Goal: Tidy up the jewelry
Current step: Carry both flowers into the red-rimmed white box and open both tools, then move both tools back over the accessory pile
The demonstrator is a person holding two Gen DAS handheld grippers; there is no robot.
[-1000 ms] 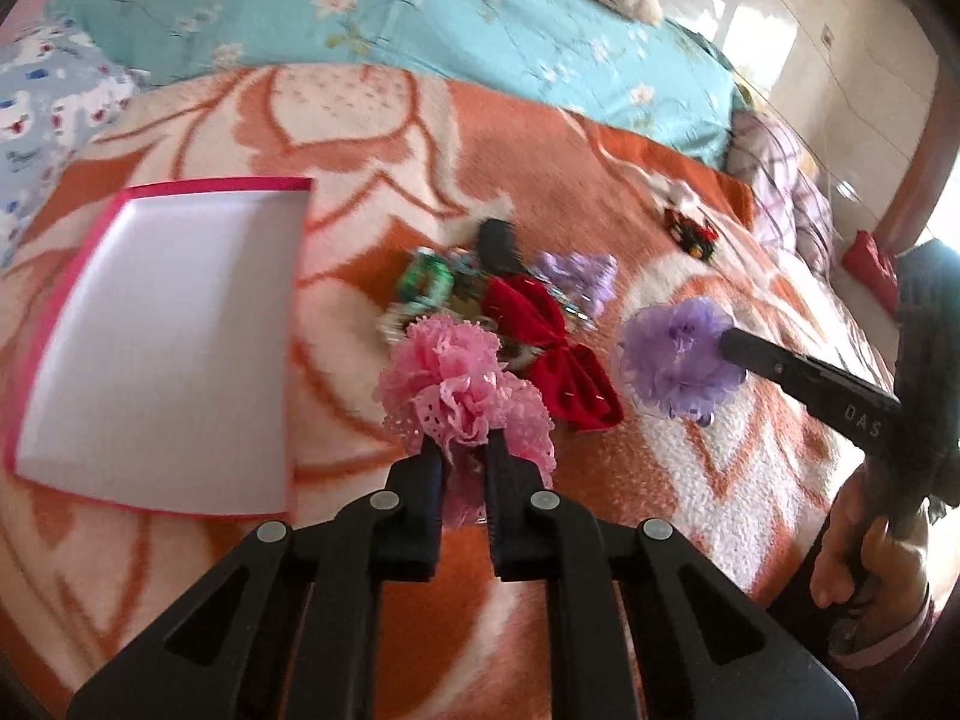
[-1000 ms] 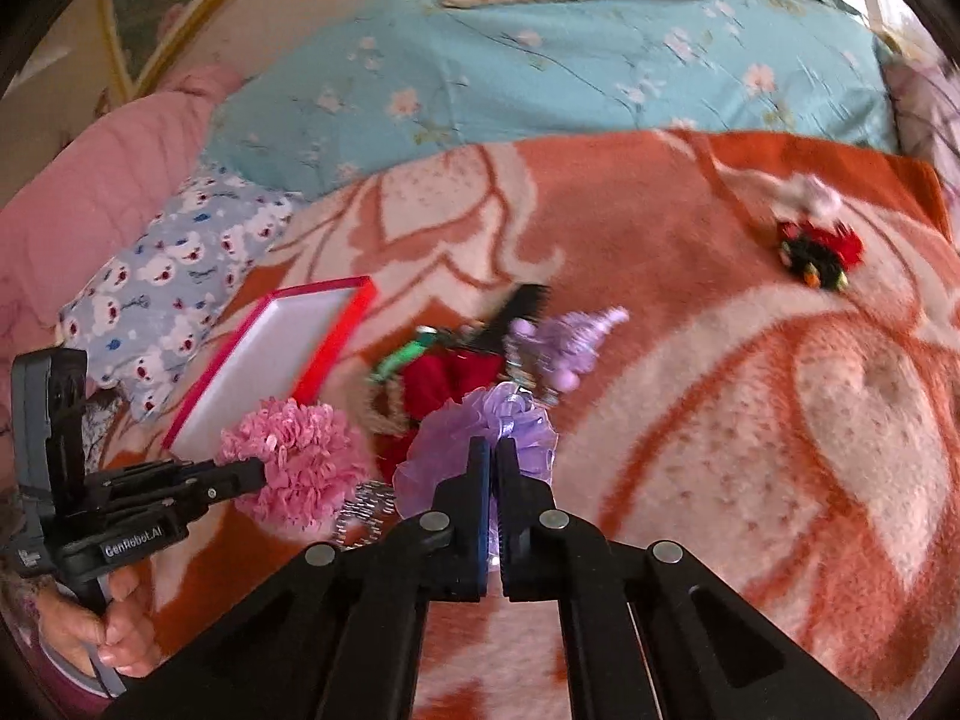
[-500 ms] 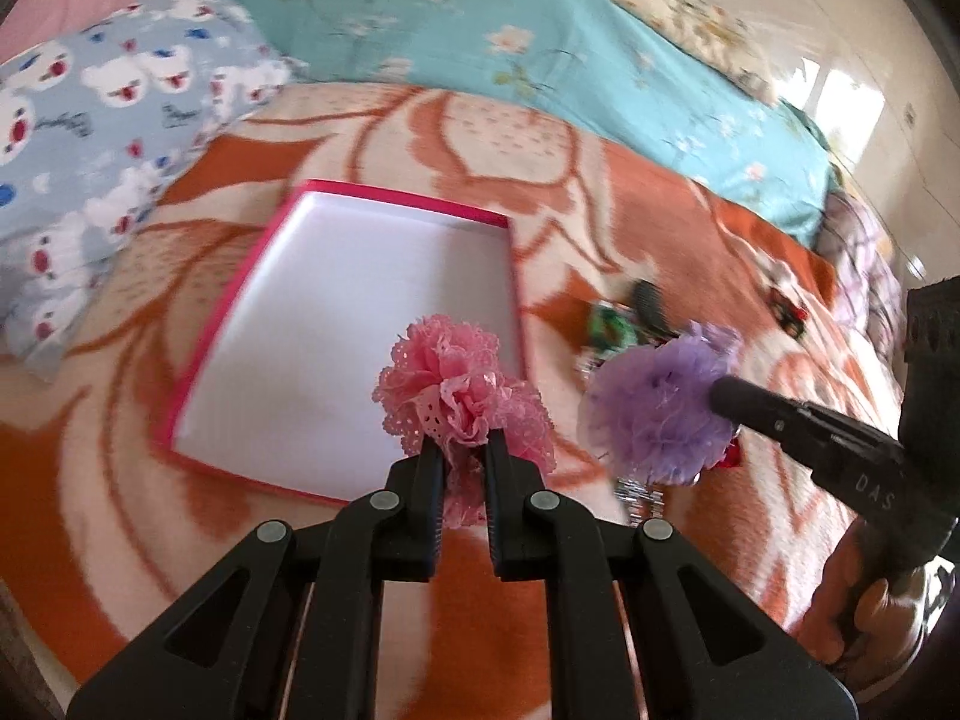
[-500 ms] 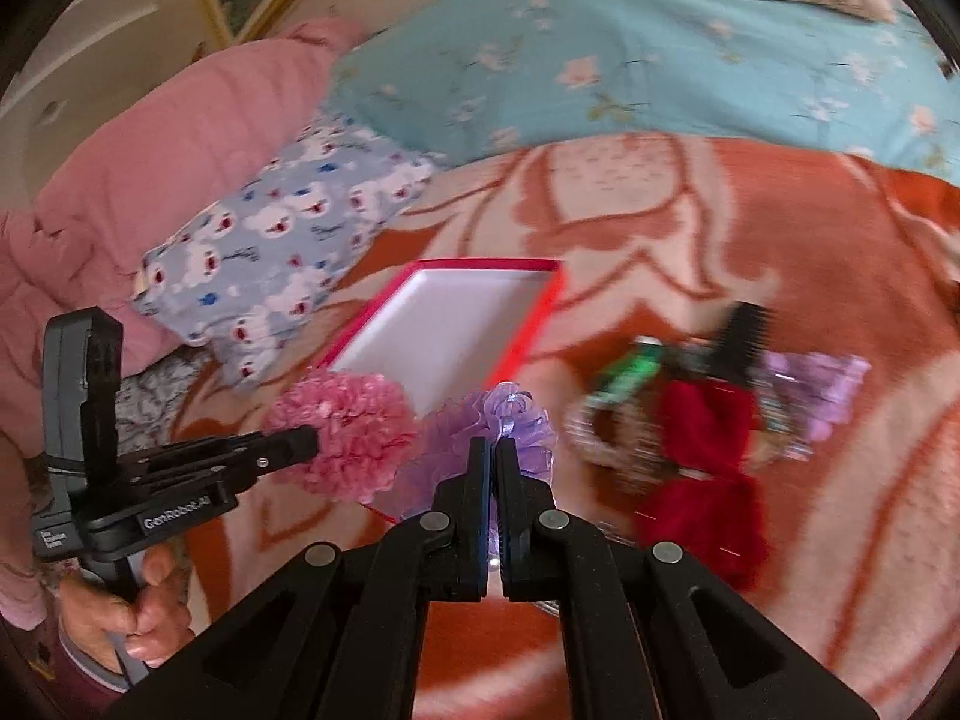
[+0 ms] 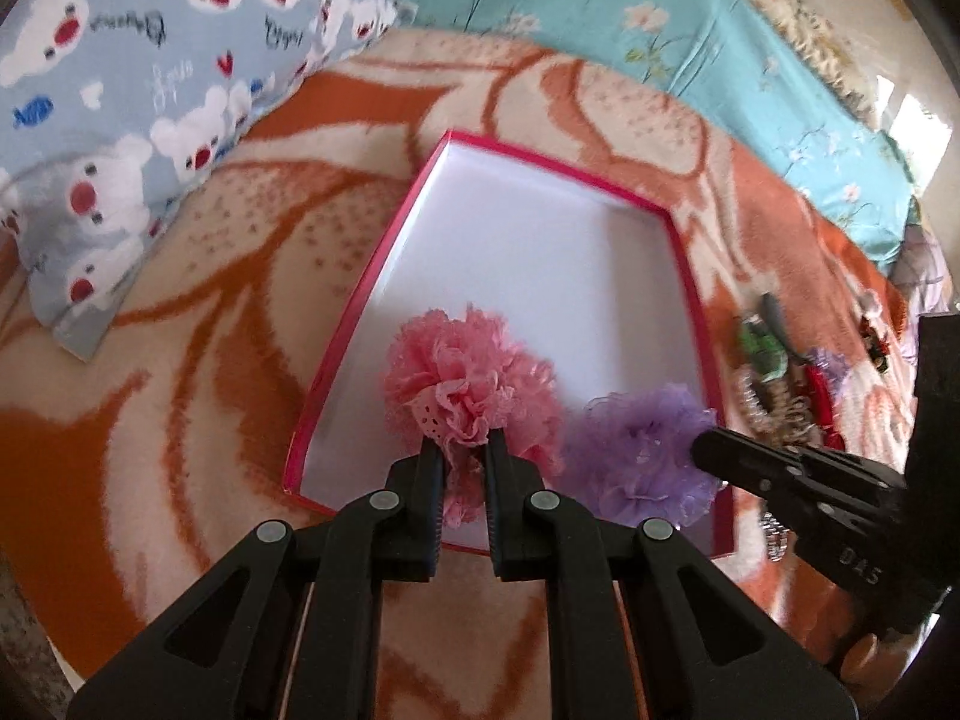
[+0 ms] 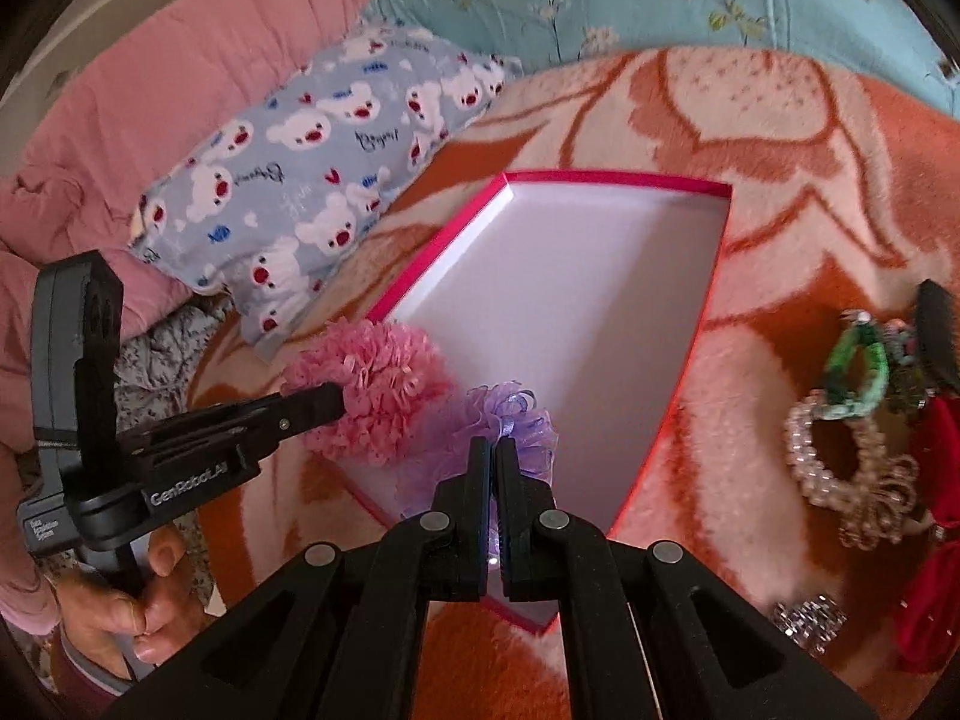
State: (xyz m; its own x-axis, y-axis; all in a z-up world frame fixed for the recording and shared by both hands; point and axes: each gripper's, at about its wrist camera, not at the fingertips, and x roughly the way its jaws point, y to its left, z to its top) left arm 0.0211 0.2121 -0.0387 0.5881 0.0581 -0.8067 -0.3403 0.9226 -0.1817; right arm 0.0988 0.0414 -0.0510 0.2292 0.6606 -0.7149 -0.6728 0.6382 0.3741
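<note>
My left gripper [image 5: 461, 450] is shut on a pink lace flower hairpiece [image 5: 468, 384] and holds it over the near end of a white tray with a pink rim [image 5: 360, 300]. My right gripper [image 6: 497, 447] is shut on a purple lace flower hairpiece [image 6: 510, 420], held over the tray's near corner [image 6: 660, 420]. The purple flower [image 5: 648, 450] shows in the left wrist view, right of the pink one. The pink flower [image 6: 378, 396] shows in the right wrist view on the left gripper's tip. The tray is empty.
A heap of jewelry lies on the orange blanket right of the tray: green bracelet [image 6: 858, 372], bead bracelet [image 6: 840, 462], red bow [image 6: 936, 570], black comb [image 6: 939, 330]. A blue bear-print pillow [image 6: 324, 162] lies left of the tray, a teal quilt [image 5: 690, 18] behind.
Both grippers have carried their flowers left from the jewelry heap to over the tray's near end. Both stay shut on them.
</note>
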